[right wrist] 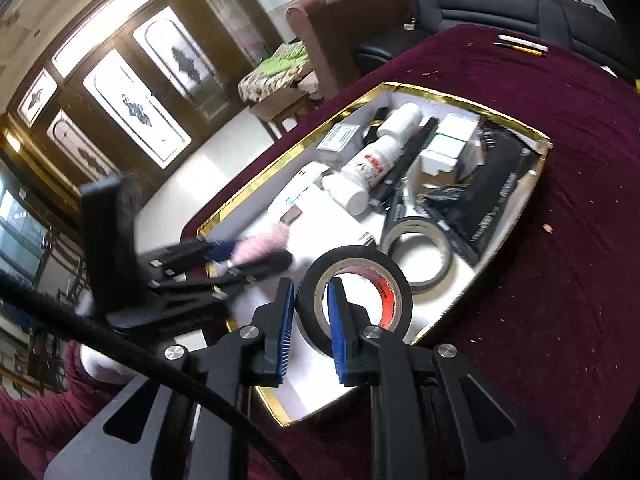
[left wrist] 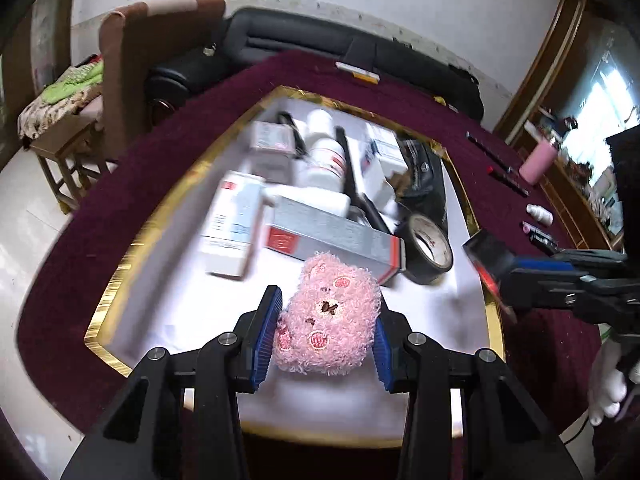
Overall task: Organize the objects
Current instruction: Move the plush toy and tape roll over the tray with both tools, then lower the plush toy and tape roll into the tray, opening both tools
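My left gripper point(left wrist: 326, 334) is shut on a fluffy pink plush toy point(left wrist: 330, 316) and holds it over the near part of the white gold-rimmed tray point(left wrist: 120, 276). It also shows at the left of the right wrist view point(right wrist: 260, 250). My right gripper point(right wrist: 310, 308) is shut on the rim of a black tape roll point(right wrist: 356, 300), one finger outside and one inside the ring, above the tray's near corner point(right wrist: 424, 336). The right gripper appears at the right edge of the left wrist view point(left wrist: 492, 268).
The tray holds white boxes point(left wrist: 230, 224), a grey box point(left wrist: 332, 236), white bottles point(left wrist: 324, 156), a second tape roll point(right wrist: 418, 254), black pens and a black pouch point(right wrist: 496, 196). On the maroon cloth lie a pink cup point(left wrist: 538, 160), pens and a small bottle point(left wrist: 539, 214).
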A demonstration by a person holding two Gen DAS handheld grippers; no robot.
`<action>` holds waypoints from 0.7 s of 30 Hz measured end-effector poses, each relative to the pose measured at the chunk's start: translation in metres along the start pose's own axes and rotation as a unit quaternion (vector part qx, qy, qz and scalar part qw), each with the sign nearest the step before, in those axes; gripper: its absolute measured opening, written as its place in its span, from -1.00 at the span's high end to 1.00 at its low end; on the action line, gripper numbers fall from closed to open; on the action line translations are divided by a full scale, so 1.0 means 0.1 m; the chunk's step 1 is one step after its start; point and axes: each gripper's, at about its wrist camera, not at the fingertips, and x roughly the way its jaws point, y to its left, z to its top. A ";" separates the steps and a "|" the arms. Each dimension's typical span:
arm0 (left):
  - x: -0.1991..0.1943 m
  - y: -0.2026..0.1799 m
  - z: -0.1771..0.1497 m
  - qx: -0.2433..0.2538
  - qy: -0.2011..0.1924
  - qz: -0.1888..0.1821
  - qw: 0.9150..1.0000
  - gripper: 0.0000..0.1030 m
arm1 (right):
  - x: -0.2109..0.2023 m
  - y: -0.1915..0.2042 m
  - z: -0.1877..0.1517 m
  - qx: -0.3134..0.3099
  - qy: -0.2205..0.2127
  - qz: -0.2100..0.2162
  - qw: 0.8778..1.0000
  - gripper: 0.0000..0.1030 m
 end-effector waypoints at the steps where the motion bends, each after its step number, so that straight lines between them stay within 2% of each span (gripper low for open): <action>1: -0.04 0.03 0.00 -0.001 -0.003 0.006 1.000 0.30 | 0.04 0.03 0.00 -0.007 0.007 -0.004 1.000 0.69; 11: 0.13 0.03 0.05 0.024 0.008 0.024 0.999 0.30 | 0.46 0.21 -0.01 -0.042 0.064 -0.033 0.997 0.69; 16: 0.14 0.09 0.08 0.018 0.009 0.025 0.999 0.23 | 0.49 0.24 -0.02 -0.044 0.061 -0.028 0.997 0.69; 21: 0.01 0.21 0.12 -0.006 -0.010 0.023 1.000 0.14 | 0.46 0.26 -0.01 -0.041 0.054 -0.023 0.997 0.63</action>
